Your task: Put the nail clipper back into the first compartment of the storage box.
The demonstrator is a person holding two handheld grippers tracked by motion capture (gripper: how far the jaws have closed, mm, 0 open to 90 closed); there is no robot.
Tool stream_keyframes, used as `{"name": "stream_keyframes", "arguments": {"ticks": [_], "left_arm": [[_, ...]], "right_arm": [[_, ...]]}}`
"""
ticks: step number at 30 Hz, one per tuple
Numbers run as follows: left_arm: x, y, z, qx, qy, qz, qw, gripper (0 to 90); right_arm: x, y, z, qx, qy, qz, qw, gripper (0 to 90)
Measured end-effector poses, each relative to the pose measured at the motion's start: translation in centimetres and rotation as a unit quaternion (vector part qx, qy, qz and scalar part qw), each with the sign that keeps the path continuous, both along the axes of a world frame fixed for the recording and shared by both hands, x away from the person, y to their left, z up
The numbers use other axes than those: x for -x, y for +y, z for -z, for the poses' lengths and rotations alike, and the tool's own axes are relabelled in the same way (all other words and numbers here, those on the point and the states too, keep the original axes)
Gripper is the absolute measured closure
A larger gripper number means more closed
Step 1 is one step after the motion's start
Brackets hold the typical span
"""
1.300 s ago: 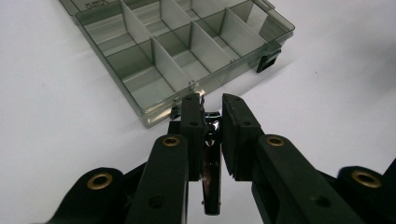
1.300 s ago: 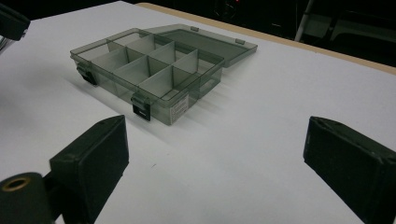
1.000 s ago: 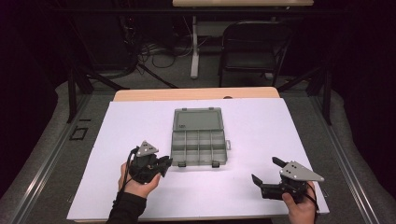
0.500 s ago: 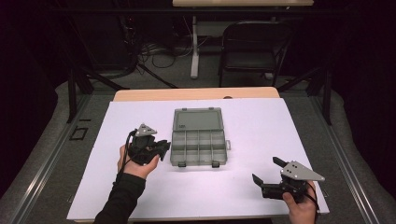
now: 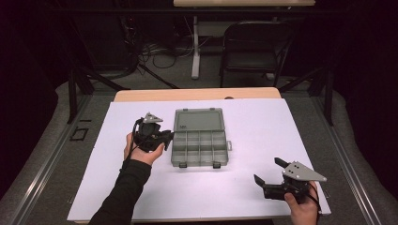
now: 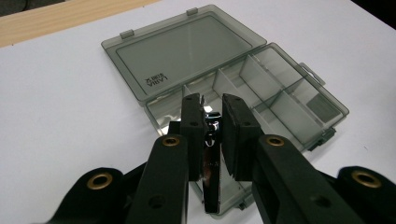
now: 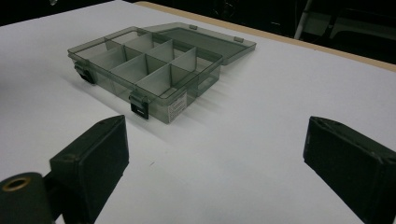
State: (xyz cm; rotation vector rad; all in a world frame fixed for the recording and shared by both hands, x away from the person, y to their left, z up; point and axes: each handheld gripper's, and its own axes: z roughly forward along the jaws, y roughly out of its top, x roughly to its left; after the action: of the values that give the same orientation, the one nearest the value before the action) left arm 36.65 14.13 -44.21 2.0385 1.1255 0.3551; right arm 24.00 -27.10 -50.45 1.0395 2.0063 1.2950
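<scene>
Since a second ago, the left gripper (image 5: 165,136) has travelled forward from the near left of the table to the left edge of the compartment box (image 5: 201,149), while the right gripper (image 5: 268,172) has stayed at about 5 o'clock of the box. Its jaws stand wide apart, gripping nothing. The left jaws are clamped on a small shiny metal piece (image 6: 211,161), carried just over the box's nearest compartments. Judging by this, the delivery is almost made; the release is left. All compartments look empty, and the lid (image 5: 198,119) lies open at 12 o'clock.
</scene>
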Motion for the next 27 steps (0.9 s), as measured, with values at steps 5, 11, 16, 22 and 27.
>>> {"name": "stream_keyframes", "arguments": {"ticks": [5,11,16,22,27], "left_arm": [[-1.1,-0.5,0.3,-0.004,-0.008,-0.002,1.0000,79.5],[-2.1,-0.9,0.7,-0.002,-0.010,0.001,0.9999,79.4],[-2.7,-1.1,1.2,-0.007,-0.010,0.004,0.9999,79.4],[-3.2,-1.3,1.6,-0.011,-0.007,0.009,0.9999,79.4],[-3.6,-1.5,2.1,-0.011,-0.005,0.011,0.9999,79.4]], "right_arm": [[0.0,0.0,0.0,0.002,0.000,-0.001,1.0000,6.7],[-0.1,0.0,0.1,-0.002,-0.001,0.000,1.0000,6.8],[-0.1,-0.1,0.1,-0.001,-0.001,0.000,1.0000,6.8],[-0.1,0.0,0.1,-0.001,-0.001,-0.001,1.0000,6.8],[-0.1,0.0,0.2,-0.002,-0.001,0.000,1.0000,6.8]]}}
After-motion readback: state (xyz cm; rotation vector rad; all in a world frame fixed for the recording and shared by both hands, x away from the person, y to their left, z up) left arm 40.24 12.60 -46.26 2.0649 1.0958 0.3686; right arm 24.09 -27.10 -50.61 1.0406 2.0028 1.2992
